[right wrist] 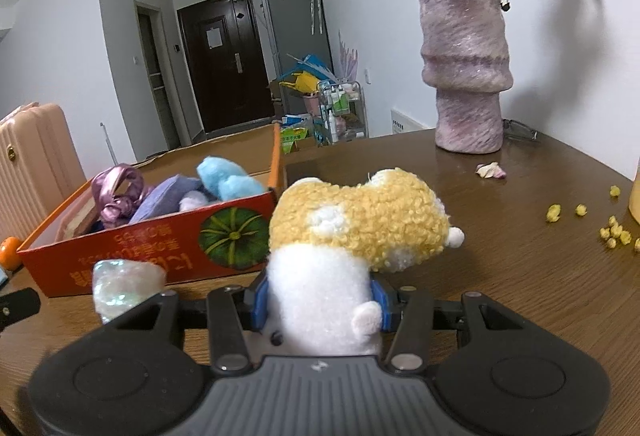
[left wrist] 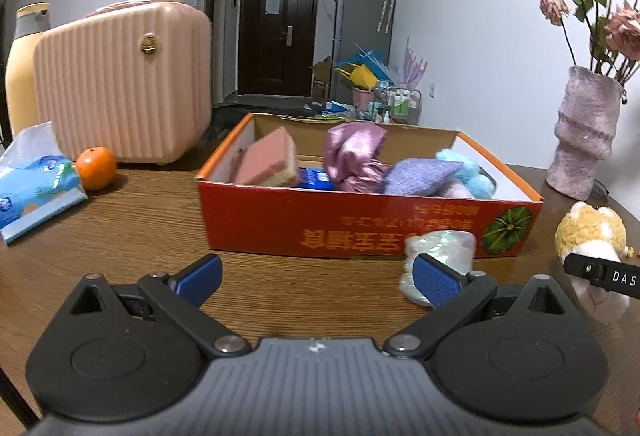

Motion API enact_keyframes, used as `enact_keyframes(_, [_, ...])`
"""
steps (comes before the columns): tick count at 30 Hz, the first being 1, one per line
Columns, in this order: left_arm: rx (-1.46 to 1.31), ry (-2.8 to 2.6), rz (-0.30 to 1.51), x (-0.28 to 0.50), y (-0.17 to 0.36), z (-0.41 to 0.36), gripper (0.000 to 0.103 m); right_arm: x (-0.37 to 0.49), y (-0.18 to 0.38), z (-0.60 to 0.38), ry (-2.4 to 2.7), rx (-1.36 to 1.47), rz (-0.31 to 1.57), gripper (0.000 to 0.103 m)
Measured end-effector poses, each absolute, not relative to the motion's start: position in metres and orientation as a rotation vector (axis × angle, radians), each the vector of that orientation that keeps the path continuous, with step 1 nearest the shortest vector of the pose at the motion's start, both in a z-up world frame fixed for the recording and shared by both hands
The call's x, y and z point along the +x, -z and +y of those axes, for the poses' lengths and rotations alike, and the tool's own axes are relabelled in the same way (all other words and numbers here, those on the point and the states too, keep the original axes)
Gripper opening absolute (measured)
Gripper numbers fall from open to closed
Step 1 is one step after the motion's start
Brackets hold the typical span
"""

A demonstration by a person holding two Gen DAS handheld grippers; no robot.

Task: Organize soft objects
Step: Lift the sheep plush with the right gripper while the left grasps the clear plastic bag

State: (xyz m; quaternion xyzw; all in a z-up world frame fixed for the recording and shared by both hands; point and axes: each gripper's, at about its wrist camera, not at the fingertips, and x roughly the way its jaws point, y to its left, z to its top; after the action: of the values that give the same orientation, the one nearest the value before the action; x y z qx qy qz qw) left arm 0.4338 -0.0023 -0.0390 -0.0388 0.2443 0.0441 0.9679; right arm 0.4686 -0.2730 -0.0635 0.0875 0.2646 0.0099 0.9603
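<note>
A yellow and white plush toy [right wrist: 356, 224] is clamped by its white body between the blue pads of my right gripper [right wrist: 320, 300], just right of the red cardboard box [right wrist: 160, 256]. The left wrist view shows the same plush toy [left wrist: 592, 236] at the right edge. The red cardboard box [left wrist: 360, 224] holds a pink sponge [left wrist: 266, 159], a pink satin cloth [left wrist: 352, 155], a purple cloth [left wrist: 420, 171] and a light blue plush [left wrist: 464, 167]. My left gripper [left wrist: 316, 276] is open over bare table, with an iridescent soft pouch [left wrist: 440, 248] by its right finger, in front of the box.
A pink ribbed case [left wrist: 124, 83], an orange [left wrist: 96, 167] and a tissue pack [left wrist: 36, 183] stand left of the box. A purple vase [right wrist: 464, 67] with dried flowers sits at the back right, with petals and yellow buds [right wrist: 612, 232] scattered on the wooden table [left wrist: 140, 236].
</note>
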Motion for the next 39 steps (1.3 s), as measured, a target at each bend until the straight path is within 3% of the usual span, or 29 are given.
enact_keyframes(33, [-0.053,-0.041,0.630,0.505,0.063,-0.084,0.103,0.480,0.061,-0.345,-0.040,0.139,0.480,0.048])
enact_keyframes(39, [-0.045,-0.034,0.658,0.512,0.065,-0.083,0.088,0.478,0.062,-0.341,-0.047,0.125,0.459,0.048])
